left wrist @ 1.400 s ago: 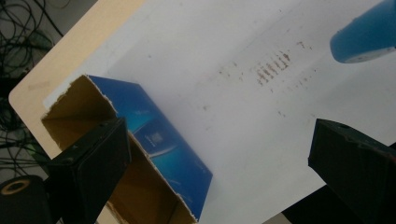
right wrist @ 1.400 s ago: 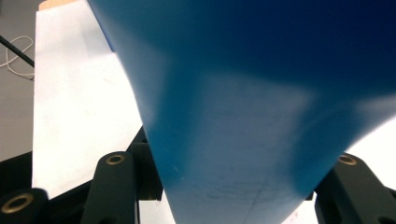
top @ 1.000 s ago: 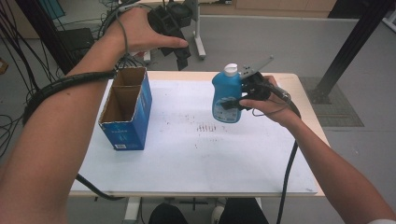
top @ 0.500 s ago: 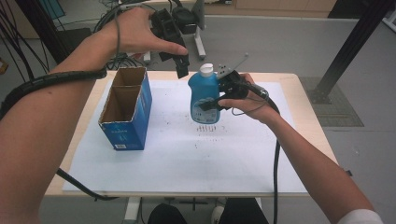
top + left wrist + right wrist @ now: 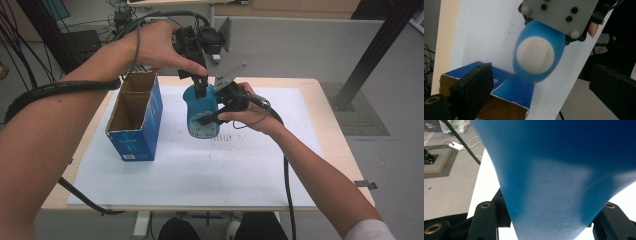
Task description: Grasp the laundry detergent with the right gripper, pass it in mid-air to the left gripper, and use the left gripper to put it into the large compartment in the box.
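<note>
A blue bottle [image 5: 200, 114] with a white cap [image 5: 535, 56] hangs upright above the white sheet, just right of the box. My right gripper [image 5: 209, 118] is shut on its body from the right, and the blue wall sits between the two black jaws in the right gripper view [image 5: 549, 220]. My left gripper [image 5: 202, 82] hovers right over the bottle's top, pointing down. It is open, with its jaws wide apart on either side of the cap in the left gripper view [image 5: 541, 71]. In the high view the left gripper hides the cap.
An open blue cardboard box [image 5: 135, 120] stands on the left of the white sheet [image 5: 240, 170], its opening also below the bottle in the left gripper view [image 5: 506, 102]. The right gripper's grey plate [image 5: 559, 15] juts over the bottle. Cables trail off the table's left edge.
The right gripper has carried the bottle leftward toward the box. The left gripper has come down and right until it sits over the bottle's cap.
</note>
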Available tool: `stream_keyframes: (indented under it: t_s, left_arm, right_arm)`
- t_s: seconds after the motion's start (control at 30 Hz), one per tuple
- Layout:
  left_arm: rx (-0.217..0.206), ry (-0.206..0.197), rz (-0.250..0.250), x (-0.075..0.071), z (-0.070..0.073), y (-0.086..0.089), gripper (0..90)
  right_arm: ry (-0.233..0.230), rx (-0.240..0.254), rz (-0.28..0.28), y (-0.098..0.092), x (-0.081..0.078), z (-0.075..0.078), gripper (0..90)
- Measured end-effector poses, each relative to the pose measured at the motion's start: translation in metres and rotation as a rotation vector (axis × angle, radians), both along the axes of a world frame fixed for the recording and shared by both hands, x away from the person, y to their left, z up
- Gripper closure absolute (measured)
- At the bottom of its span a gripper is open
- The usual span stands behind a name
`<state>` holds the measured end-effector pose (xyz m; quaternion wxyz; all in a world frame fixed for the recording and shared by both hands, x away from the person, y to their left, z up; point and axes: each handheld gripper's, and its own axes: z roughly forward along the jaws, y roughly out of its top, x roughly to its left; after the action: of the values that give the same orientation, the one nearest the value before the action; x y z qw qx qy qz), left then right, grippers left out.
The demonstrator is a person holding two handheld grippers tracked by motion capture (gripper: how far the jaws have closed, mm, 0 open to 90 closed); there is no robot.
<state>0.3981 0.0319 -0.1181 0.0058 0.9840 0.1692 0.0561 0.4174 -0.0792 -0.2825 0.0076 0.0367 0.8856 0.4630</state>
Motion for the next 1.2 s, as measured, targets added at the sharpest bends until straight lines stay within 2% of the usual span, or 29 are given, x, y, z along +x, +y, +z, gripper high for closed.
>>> stream_keyframes:
  t_s: [0.3,0.47,0.8,0.83,0.87,1.2]
  left_arm:
    - [0.032,0.042,-0.036,0.001,-0.018,-0.001,6.1]
    - [0.030,0.058,-0.045,0.003,-0.024,-0.001,6.0]
    - [0.035,0.067,-0.059,0.003,-0.035,0.000,6.1]
    - [0.038,0.066,-0.061,0.003,-0.035,0.000,6.1]
    - [0.035,0.068,-0.061,0.003,-0.036,0.000,6.0]
    - [0.037,0.077,-0.062,0.002,-0.041,0.000,6.1]
  right_arm:
    - [-0.014,0.035,0.053,0.010,-0.006,0.000,44.5]
    - [-0.022,0.046,0.076,0.013,-0.009,0.002,44.5]
    - [-0.014,0.045,0.072,0.011,-0.013,0.005,44.5]
    - [-0.003,0.040,0.066,0.010,-0.014,0.006,44.4]
    - [-0.042,0.064,0.077,0.011,-0.011,0.006,44.5]
    - [-0.046,0.065,0.070,0.008,-0.012,0.007,44.4]
